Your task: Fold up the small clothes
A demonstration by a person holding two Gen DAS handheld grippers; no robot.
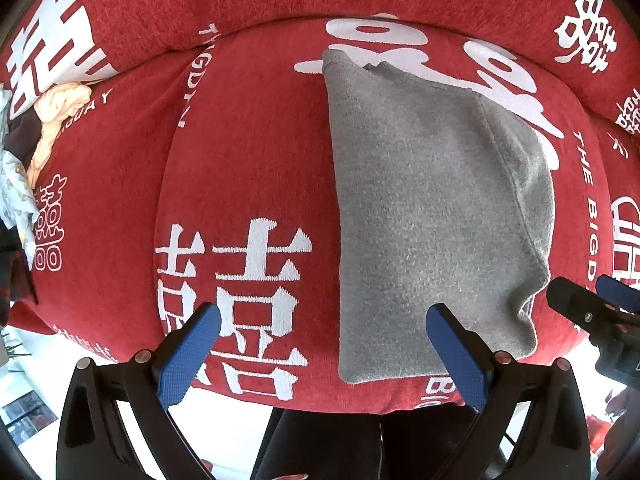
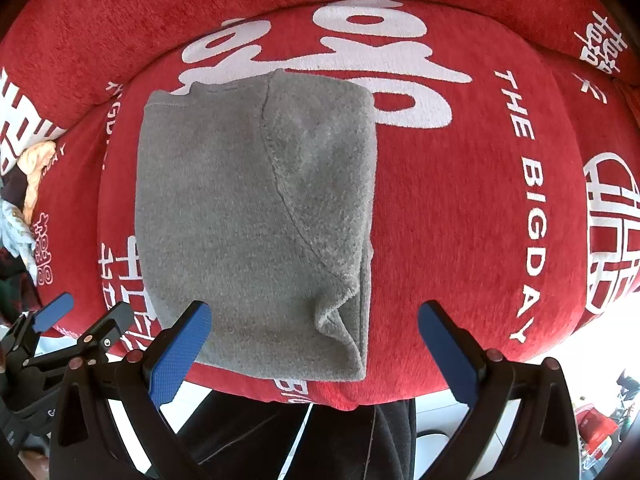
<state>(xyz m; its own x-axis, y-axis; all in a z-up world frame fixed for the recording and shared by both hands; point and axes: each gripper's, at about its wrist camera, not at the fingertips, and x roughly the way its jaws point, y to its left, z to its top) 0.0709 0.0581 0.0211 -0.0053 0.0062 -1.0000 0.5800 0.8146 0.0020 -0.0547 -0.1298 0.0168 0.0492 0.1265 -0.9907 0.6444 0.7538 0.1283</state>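
The red sofa cover (image 2: 460, 208) carries white woven lettering. "THE BIGDAY" (image 2: 528, 204) runs down the seat cushion in the right wrist view, and the same words (image 1: 590, 200) appear partly in the left wrist view. Large white Chinese double-happiness characters (image 1: 240, 280) stand on the seat and backrest.
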